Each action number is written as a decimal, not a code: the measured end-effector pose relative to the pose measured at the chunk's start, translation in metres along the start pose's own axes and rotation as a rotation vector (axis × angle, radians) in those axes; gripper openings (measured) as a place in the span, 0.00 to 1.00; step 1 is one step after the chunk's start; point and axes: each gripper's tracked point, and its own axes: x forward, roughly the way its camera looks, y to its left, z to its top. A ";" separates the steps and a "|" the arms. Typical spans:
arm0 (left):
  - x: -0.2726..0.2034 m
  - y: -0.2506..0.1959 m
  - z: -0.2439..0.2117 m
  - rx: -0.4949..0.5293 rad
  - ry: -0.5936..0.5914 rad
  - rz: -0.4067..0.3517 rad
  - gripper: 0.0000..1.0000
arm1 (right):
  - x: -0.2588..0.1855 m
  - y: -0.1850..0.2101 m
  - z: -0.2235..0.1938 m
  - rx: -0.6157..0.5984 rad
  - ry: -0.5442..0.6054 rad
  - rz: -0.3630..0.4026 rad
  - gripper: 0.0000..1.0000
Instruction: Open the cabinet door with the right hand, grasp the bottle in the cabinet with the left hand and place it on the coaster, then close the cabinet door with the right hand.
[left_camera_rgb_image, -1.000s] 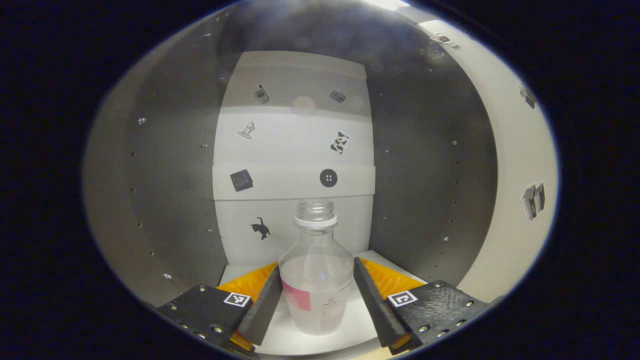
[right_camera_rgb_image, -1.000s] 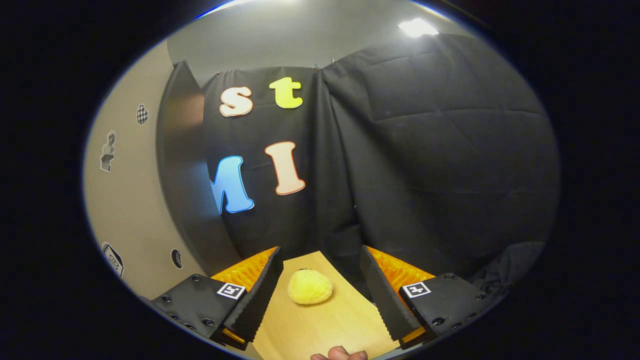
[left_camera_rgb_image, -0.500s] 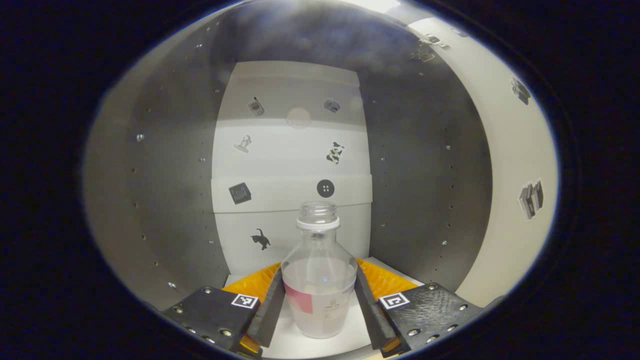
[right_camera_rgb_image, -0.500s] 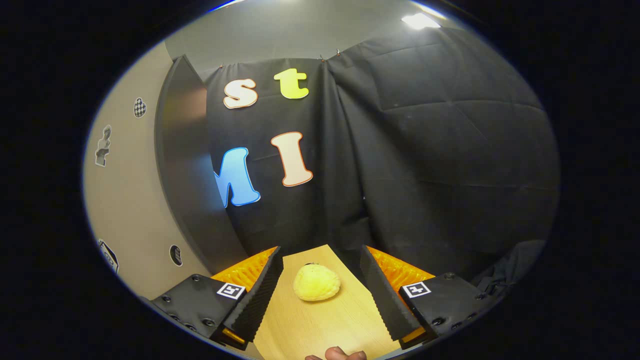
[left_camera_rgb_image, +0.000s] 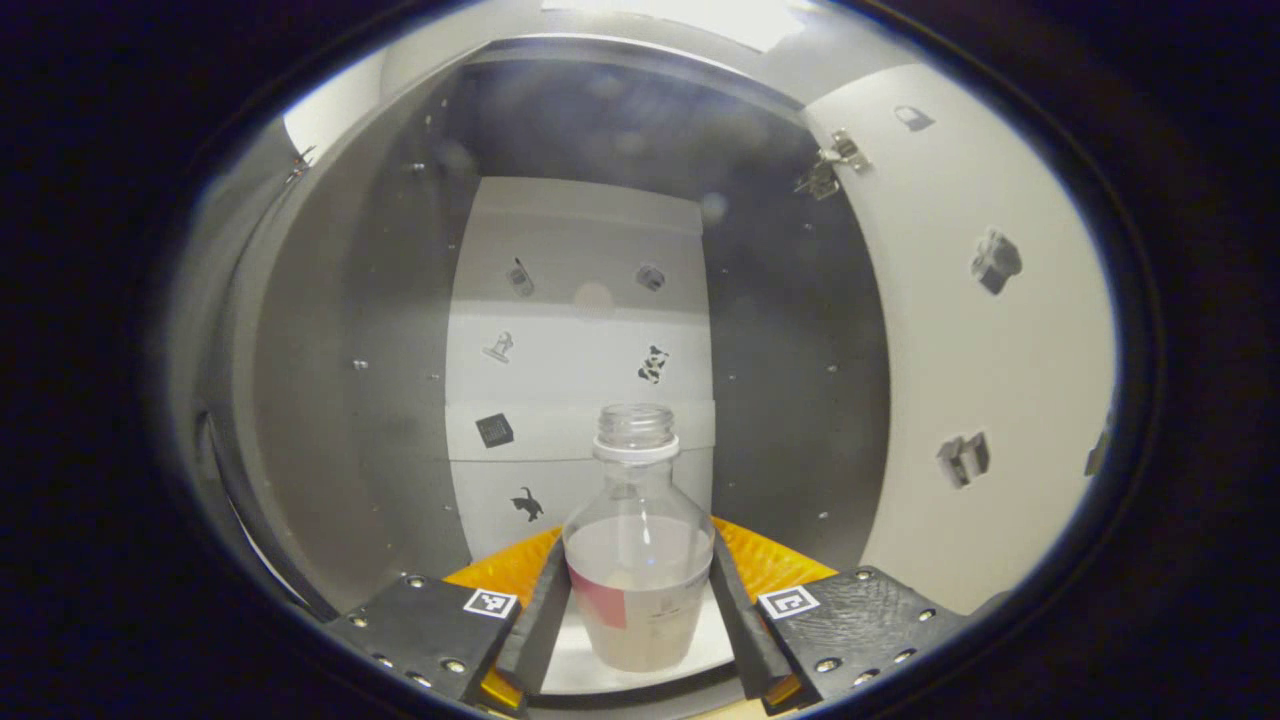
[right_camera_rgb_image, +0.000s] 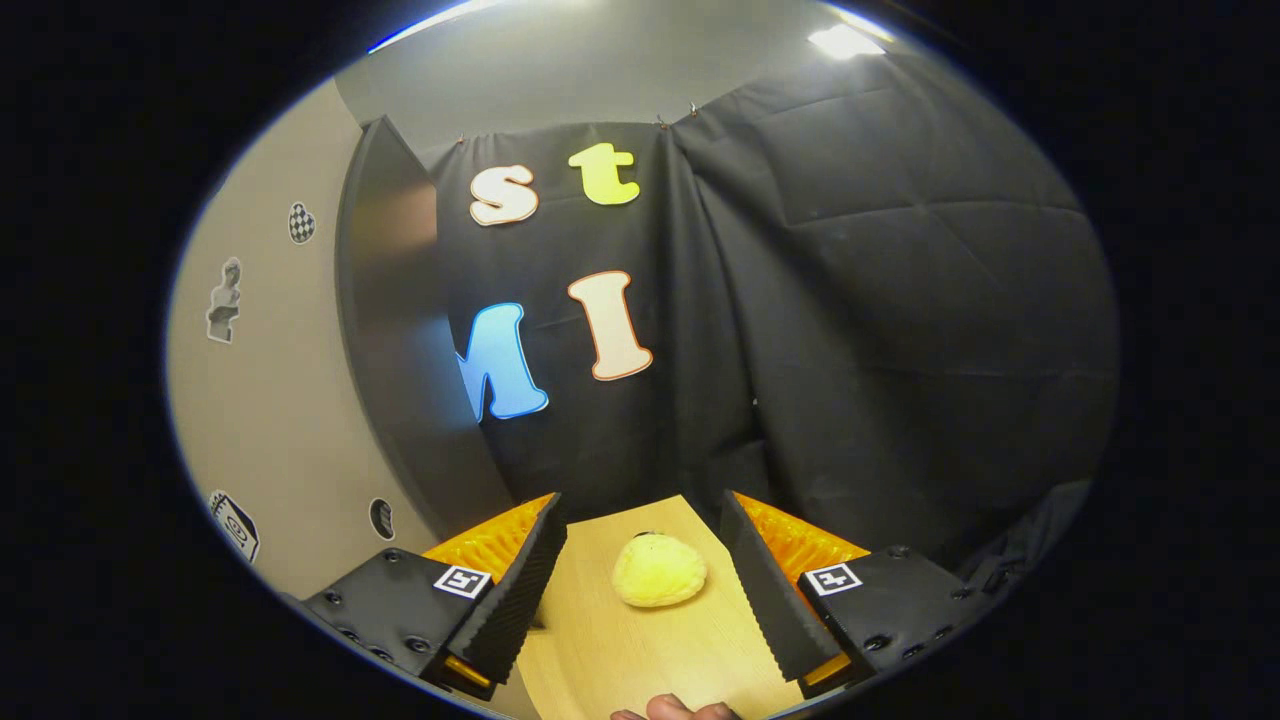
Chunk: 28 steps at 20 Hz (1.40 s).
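Where the cabinet (left_camera_rgb_image: 790, 400) gapes, bottle (left_camera_rgb_image: 638, 560) upright, pinched between the left tool (left_camera_rgb_image: 640, 640) fingers.

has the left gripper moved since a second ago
Yes. The left gripper has pulled back out of the cabinet with the bottle clamped between its fingers: the back-wall stickers look smaller and the door shows more.
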 end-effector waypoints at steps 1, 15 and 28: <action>-0.011 0.003 0.002 -0.007 0.002 -0.001 0.72 | -0.005 0.003 0.003 0.007 -0.011 0.003 0.93; -0.201 0.062 -0.103 0.007 0.071 0.172 0.72 | -0.073 0.020 0.002 0.041 -0.066 0.058 0.98; -0.308 0.033 -0.303 0.032 0.151 0.230 0.73 | -0.092 0.028 -0.005 0.030 -0.121 0.036 0.98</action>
